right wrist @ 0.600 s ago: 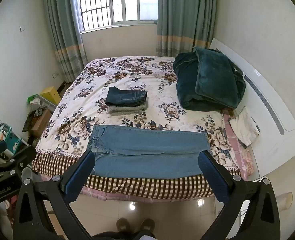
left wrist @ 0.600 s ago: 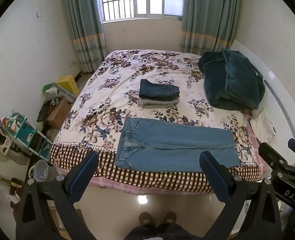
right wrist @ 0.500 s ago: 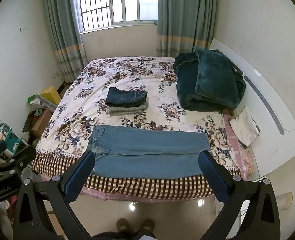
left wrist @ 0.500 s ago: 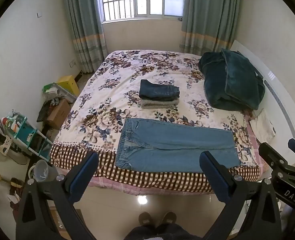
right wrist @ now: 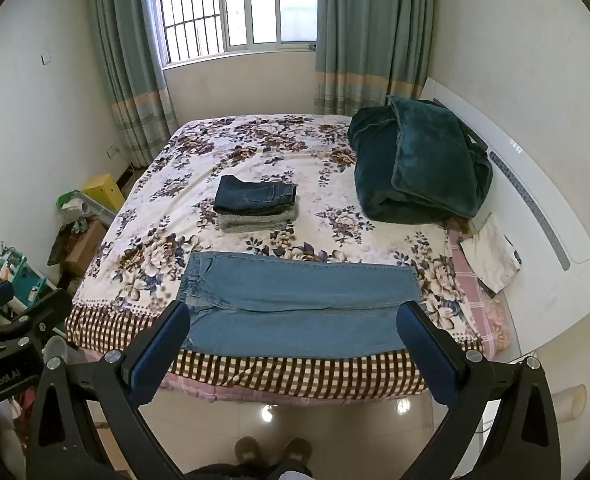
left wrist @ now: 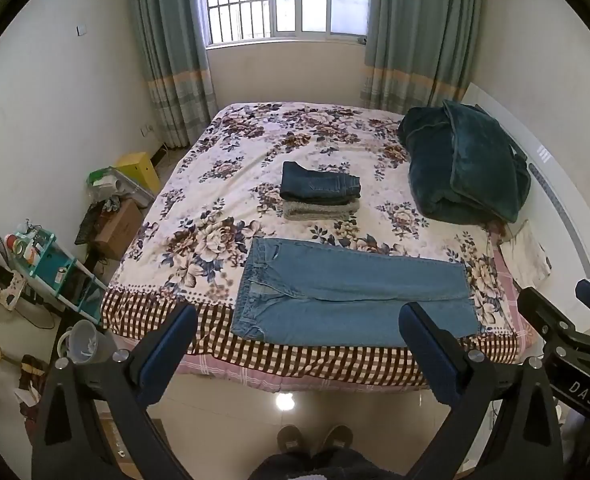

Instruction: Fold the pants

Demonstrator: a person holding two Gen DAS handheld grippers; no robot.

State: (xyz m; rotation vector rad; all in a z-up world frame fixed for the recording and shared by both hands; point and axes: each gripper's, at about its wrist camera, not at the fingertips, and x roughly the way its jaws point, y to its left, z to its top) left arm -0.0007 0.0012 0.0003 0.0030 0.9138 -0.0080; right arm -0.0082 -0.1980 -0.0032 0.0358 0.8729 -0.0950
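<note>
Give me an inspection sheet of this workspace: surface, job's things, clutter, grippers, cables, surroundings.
Surface: bed with a floral cover, checked border at the near edge.
Job's things: light blue jeans lie flat along the near edge, legs laid together, waistband to the left.
Clutter: stack of folded pants mid-bed; dark green blanket at right.
Grippers: left gripper and right gripper open, held off the bed, holding nothing.
Cables: nothing seen.
Surroundings: window, curtains, boxes on the floor at left.
</note>
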